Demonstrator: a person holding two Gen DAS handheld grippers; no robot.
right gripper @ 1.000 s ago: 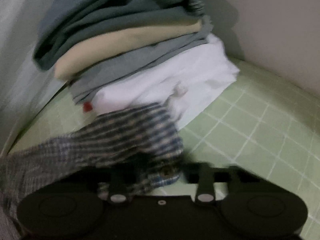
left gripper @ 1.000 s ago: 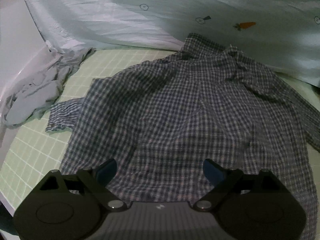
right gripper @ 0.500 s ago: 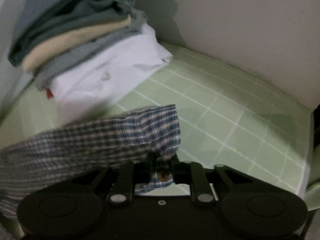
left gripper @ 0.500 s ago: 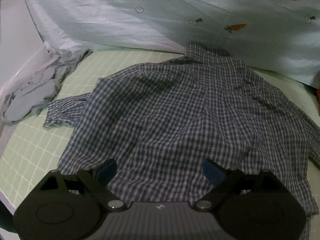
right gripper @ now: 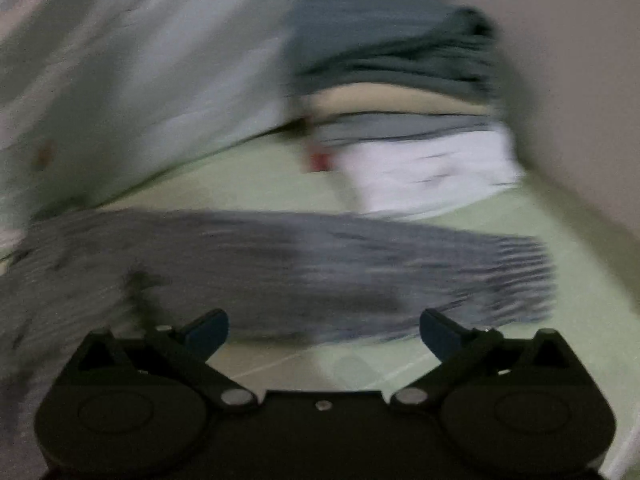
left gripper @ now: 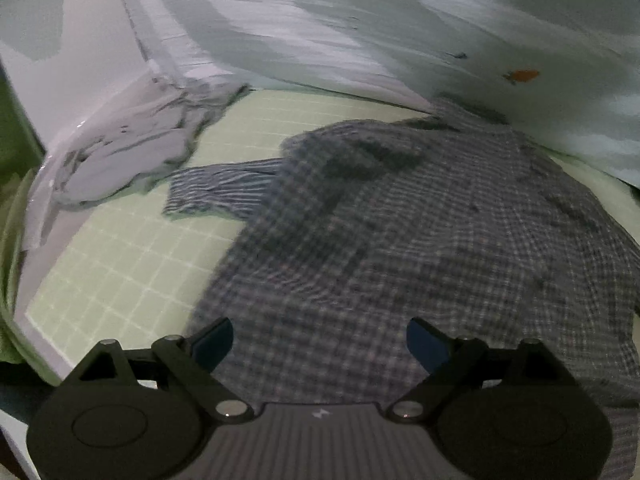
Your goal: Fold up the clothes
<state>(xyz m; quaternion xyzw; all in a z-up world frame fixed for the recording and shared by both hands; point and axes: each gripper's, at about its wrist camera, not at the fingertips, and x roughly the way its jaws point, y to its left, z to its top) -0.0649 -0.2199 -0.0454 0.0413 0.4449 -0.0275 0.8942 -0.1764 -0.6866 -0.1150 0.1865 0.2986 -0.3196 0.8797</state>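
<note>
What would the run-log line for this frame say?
step: sleeve laid out | left gripper: open over plaid shirt | right gripper: open, sleeve free on mat | folded stack behind

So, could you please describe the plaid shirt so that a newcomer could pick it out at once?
Start from the green gridded mat below the pale carrot-print sheet. The plaid shirt lies spread across the mat's middle, one sleeve reaching toward a crumpled grey garment. It alone carries a dark blue check pattern; every neighbour is plain.

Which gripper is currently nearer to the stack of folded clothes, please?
Right. The right gripper faces the stack of folded clothes across the plaid sleeve; the left gripper sees only the shirt body.
</note>
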